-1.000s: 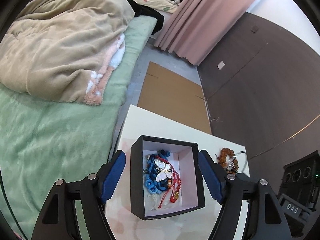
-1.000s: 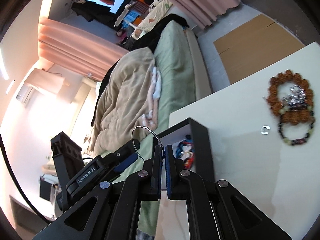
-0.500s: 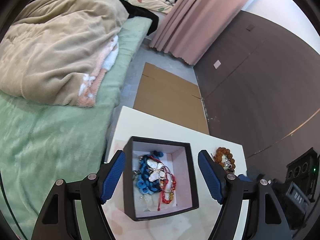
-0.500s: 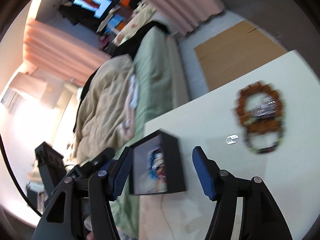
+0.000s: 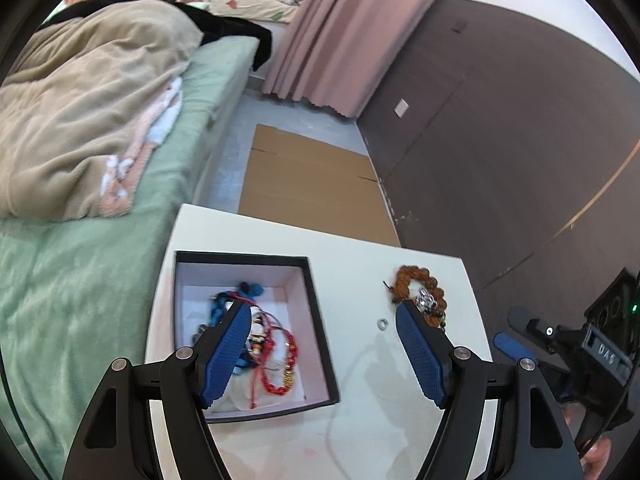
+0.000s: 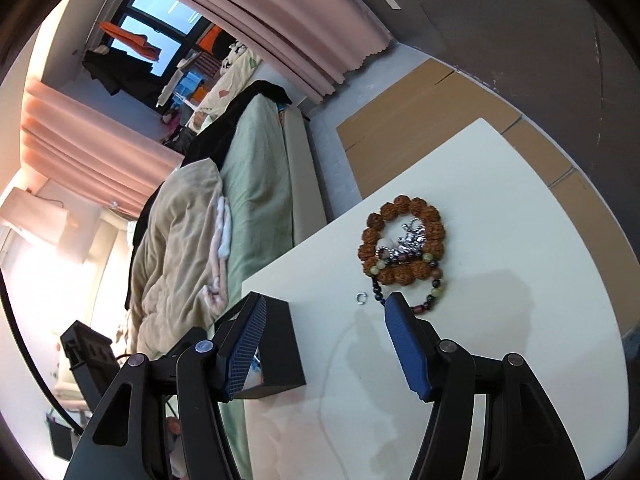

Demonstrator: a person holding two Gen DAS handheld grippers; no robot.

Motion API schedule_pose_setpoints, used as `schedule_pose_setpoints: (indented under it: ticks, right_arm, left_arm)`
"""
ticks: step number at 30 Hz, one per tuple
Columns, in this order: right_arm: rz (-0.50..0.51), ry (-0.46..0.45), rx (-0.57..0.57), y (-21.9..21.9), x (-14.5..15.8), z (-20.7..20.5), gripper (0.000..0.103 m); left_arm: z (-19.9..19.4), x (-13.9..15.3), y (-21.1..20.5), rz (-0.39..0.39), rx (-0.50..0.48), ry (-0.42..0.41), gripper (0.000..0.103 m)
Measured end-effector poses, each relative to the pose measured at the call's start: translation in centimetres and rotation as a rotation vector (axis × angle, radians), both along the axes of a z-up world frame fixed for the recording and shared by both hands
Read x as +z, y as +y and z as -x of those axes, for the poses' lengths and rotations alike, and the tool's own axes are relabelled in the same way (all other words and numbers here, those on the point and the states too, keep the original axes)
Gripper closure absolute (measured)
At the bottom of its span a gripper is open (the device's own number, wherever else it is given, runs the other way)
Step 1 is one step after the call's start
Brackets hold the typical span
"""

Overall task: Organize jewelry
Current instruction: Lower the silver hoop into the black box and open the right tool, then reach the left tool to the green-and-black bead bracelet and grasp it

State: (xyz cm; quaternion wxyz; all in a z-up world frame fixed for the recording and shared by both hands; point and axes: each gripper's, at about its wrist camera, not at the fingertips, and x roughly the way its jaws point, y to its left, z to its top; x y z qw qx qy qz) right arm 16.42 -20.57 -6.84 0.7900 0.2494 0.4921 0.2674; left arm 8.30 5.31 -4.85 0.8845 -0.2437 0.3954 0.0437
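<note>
Black-walled and pale inside, the jewelry box [image 5: 316,320] sits near the bed-side edge of the white table [image 5: 280,236], already holding a tangle of blue beads [image 5: 250,290], a red cord bracelet [image 5: 280,356] and other pieces too blurred to name. Your left gripper [image 5: 324,354] hangs released over the box's right wall, its blue pads wide apart and grasping nothing. To the right of the box, well apart from it, a brown bead bracelet [image 6: 402,240] lies flat on the table with a silver charm piece [image 6: 410,240] resting inside its ring and a thinner dark-and-green bead bracelet [image 6: 430,292] touching its near side. A small silver ring [image 6: 361,297] lies alone between that cluster and the box. Your right gripper [image 6: 324,340] is released too, empty, its jaws spread above bare table right of the box, short of the ring and the bracelets.
</note>
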Motion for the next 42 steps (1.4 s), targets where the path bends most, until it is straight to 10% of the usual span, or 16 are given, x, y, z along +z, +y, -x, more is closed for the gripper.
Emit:
schedule_pose_setpoints:
  ticks: [19, 42]
  right_arm:
    - [0.032, 0.042, -0.058, -2.8, -0.8, -1.7, 0.040]
    - [0.094, 0.183, -0.117, -2.8, -4.8, -5.9, 0.040]
  left_arm:
    - [-2.9, -1.1, -6.1, -0.159, -0.164, 0.021, 0.028]
    - [-7.7, -5.0, -9.6, -0.144, -0.280, 0.100, 0.037]
